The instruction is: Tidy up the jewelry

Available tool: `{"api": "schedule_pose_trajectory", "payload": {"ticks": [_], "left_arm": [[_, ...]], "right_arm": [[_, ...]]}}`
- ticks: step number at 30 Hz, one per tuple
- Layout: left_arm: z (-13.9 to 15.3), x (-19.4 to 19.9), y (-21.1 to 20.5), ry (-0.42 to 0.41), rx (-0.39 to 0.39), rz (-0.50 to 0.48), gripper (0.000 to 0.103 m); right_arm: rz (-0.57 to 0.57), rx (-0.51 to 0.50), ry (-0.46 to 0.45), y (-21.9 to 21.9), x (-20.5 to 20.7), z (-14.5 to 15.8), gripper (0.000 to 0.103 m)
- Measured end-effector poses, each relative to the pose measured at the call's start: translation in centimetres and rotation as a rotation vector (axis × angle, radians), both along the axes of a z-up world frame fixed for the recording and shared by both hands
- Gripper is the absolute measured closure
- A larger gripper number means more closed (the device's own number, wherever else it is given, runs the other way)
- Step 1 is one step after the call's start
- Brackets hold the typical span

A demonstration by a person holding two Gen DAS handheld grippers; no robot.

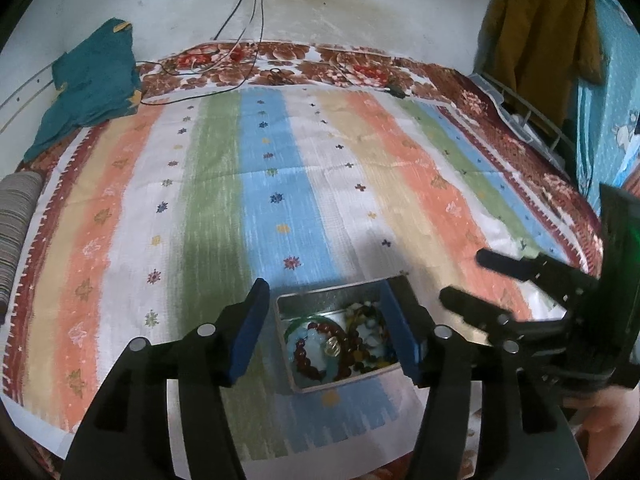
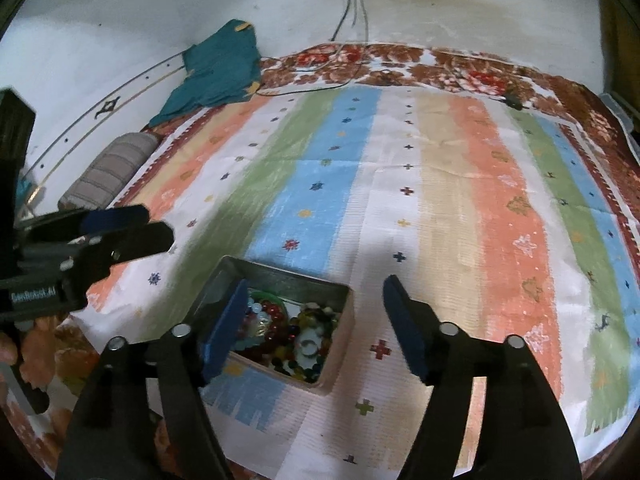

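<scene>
A metal box point(image 1: 288, 308) full of beaded bracelets and other jewelry point(image 1: 340, 344) sits on the striped bed cover near the front edge. My left gripper point(image 1: 328, 328) is open, its blue pads either side of the box and above it. The box also shows in the right wrist view point(image 2: 280, 274), with the jewelry point(image 2: 292, 332) inside. My right gripper point(image 2: 316, 328) is open and empty; its left pad point(image 2: 224, 332) hangs over the box's left part, its right pad is beyond the box's right side. Each gripper shows in the other's view, the right one point(image 1: 480, 280) and the left one point(image 2: 140, 224).
The striped cover point(image 1: 280, 184) spreads over a floral bedspread. A teal cloth point(image 1: 92, 80) and a grey striped bolster point(image 1: 16, 220) lie at the far left. Cables point(image 1: 248, 40) and a black item point(image 1: 396, 90) lie near the wall. Clothes point(image 1: 536, 40) hang at the right.
</scene>
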State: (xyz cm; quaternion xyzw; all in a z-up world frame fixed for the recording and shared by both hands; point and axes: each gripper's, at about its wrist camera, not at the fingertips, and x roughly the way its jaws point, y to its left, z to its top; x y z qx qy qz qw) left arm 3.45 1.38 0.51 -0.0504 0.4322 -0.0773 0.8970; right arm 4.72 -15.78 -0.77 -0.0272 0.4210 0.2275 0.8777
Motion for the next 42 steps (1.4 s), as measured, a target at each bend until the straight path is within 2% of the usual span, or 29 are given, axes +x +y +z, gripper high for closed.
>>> {"api": "schedule_pose_trajectory", "payload": {"ticks": [5, 11, 17, 27, 42], "left_arm": [[0.1, -0.9, 0.0, -0.007, 0.007, -0.003, 0.031], [-0.2, -1.8, -0.3, -0.005, 0.043, 0.003, 0.019], [-0.2, -2.1, 0.0, -0.007, 0.047, 0.02, 0.006], [0.2, -2.4, 0.6, -0.02, 0.042, 0.052, 0.006], [0.5, -4.1, -0.2, -0.051, 0.052, 0.042, 0.006]], "right_arm": [[-0.006, 0.006, -0.013, -0.6, -0.6, 0.3, 0.02], [-0.026, 0.004, -0.025, -1.3, -0.8, 0.5, 0.013], [-0.036, 0.02, -0.039, -1.7, -0.9, 0.9, 0.008], [-0.015, 0.02, -0.056, -1.7, -1.8, 1.0, 0.007], [-0.003, 0.045, -0.069, -2.2, -2.8, 1.4, 0.007]]}}
